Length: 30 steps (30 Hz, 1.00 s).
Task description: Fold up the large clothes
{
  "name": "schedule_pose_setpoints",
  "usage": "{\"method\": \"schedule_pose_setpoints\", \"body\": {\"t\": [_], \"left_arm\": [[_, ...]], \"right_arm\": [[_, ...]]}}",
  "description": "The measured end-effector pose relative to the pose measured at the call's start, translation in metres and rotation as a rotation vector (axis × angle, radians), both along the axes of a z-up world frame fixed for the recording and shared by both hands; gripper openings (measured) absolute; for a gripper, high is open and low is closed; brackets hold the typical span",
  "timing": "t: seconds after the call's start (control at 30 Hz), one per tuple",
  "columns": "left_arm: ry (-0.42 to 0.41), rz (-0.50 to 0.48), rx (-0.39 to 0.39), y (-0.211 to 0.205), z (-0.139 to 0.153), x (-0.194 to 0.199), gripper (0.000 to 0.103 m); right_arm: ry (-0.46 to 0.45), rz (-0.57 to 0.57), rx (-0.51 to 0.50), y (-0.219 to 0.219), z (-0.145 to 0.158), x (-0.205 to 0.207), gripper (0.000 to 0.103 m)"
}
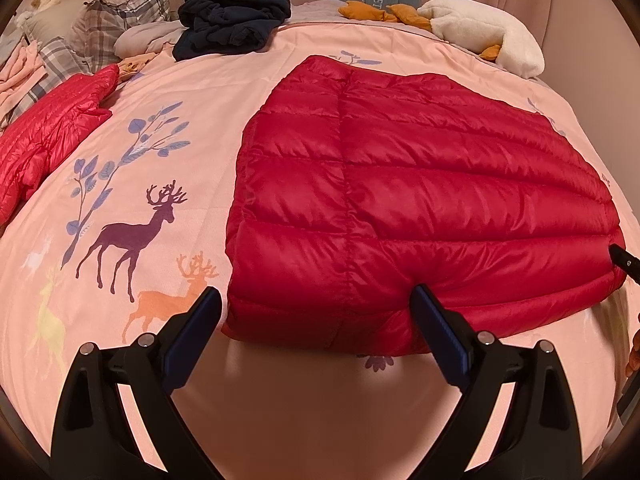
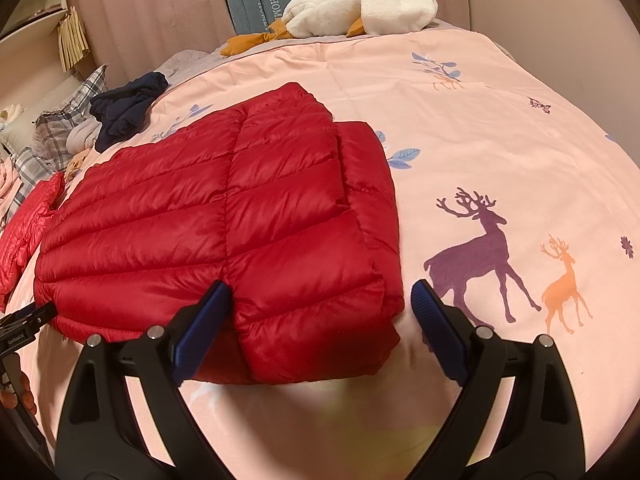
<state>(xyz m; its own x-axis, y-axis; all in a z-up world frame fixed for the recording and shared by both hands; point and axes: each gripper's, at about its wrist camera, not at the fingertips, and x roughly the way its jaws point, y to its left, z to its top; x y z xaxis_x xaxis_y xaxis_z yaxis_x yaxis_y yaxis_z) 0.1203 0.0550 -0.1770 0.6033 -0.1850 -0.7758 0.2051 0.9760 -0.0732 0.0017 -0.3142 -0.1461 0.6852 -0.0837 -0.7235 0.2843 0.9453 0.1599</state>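
A dark red quilted down jacket [image 1: 420, 208] lies flat on the pink deer-print bedspread [image 1: 160, 80], its sides folded in to a rough rectangle. My left gripper [image 1: 316, 300] is open and straddles the jacket's near left corner, with one finger [image 1: 436, 320] over the hem. In the right wrist view the same jacket [image 2: 224, 232] fills the middle. My right gripper [image 2: 320, 296] is open around its near right corner, with the folded sleeve layer between the fingers. Nothing is gripped. The left gripper's tip [image 2: 28, 316] shows at the jacket's far left edge.
A second, lighter red jacket [image 1: 48, 136] lies at the left. A navy garment [image 1: 232, 20], plaid pillows [image 1: 116, 16] and a white plush goose [image 2: 360, 4] sit along the far side. Bare bedspread [image 2: 520, 140] stretches to the jacket's right.
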Motion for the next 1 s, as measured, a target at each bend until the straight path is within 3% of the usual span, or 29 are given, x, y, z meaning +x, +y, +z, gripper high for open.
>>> {"method": "schedule_pose_setpoints", "body": {"t": [0.33, 0.53, 0.8, 1.0], "left_arm": [[-0.009, 0.026, 0.015, 0.012, 0.006, -0.002, 0.096], [-0.068, 0.035, -0.038, 0.021, 0.028, -0.009, 0.096], [-0.142, -0.019, -0.095, -0.014, 0.051, -0.001, 0.096], [-0.168, -0.078, -0.063, -0.052, 0.05, 0.003, 0.096]], "right_arm": [[-0.006, -0.01, -0.003, -0.003, 0.004, -0.001, 0.093], [-0.088, -0.045, -0.076, 0.004, 0.031, -0.014, 0.093], [-0.161, 0.141, -0.125, 0.063, 0.052, 0.006, 0.093], [-0.165, 0.228, -0.124, 0.099, 0.046, 0.03, 0.093]]}}
